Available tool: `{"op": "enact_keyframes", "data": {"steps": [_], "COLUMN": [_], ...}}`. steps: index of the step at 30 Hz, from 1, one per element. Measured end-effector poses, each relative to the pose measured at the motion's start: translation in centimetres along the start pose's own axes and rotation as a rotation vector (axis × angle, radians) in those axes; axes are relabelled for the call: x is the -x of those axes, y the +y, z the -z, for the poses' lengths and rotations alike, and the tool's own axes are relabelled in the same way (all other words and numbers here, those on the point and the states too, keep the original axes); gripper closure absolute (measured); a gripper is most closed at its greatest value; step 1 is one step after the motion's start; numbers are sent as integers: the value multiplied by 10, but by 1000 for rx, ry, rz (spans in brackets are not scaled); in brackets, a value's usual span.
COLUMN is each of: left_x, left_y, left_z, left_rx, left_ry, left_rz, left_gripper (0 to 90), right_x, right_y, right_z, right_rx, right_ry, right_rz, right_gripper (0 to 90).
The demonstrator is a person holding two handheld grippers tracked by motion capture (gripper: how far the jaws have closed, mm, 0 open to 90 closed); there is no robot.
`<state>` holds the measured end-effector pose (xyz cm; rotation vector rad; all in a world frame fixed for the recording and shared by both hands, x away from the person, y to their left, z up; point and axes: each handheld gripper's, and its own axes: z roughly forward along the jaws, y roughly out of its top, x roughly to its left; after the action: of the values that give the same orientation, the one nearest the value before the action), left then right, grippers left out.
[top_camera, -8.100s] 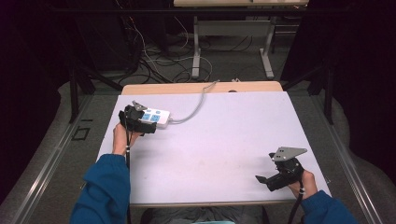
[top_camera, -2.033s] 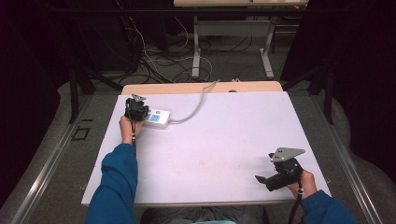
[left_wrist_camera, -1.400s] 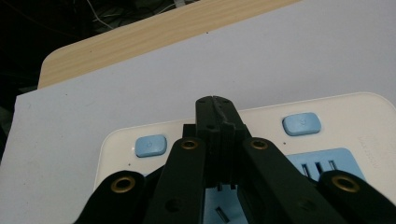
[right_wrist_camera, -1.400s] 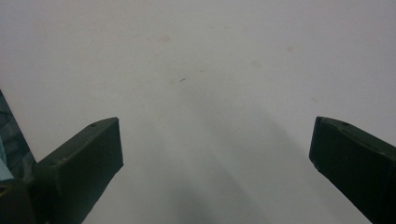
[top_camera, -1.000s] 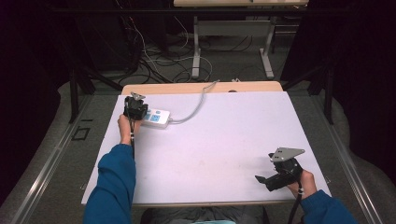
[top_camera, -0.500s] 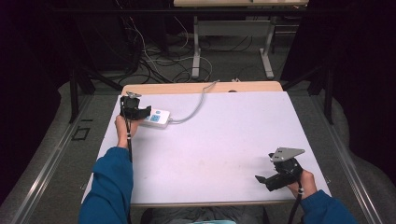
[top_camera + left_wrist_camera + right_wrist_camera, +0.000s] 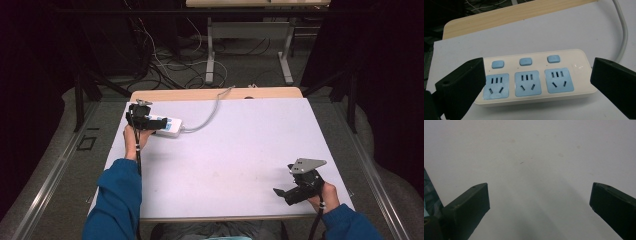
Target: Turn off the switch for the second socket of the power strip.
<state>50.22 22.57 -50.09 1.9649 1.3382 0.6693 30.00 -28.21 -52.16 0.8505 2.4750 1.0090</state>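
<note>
Since half a second ago the left claw (image 7: 159, 123) has swung to point along the power strip (image 7: 534, 78). On the counter (image 7: 240, 150), that strip lies at the far left corner, between the left claw's wide-open jaws, untouched. Closing looks next. Right claw (image 7: 284, 194), nearer and well apart from the strip, gapes empty.

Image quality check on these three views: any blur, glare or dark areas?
High view: table evenly lit, surroundings nearly black. Left gripper view: power strip sharp, no glare. Right gripper view: dimmer, a soft shadow on the tabletop, black jaws slightly soft.
</note>
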Motion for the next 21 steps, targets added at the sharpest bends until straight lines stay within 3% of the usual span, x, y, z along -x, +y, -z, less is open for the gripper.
{"op": "enact_keyframes", "data": {"steps": [5, 21], "left_x": [7, 21], "left_y": [-4, -21], "left_z": [5, 21], "left_rx": [-8, 1], "left_ry": [-14, -26], "left_rz": [-32, -43], "left_gripper": [1, 0], "right_x": [-1, 0], "right_y": [0, 1], "right_z": [1, 0], "right_rx": [-2, -3], "right_ry": [3, 2], "right_rz": [-1, 6], "right_gripper": [21, 21]}}
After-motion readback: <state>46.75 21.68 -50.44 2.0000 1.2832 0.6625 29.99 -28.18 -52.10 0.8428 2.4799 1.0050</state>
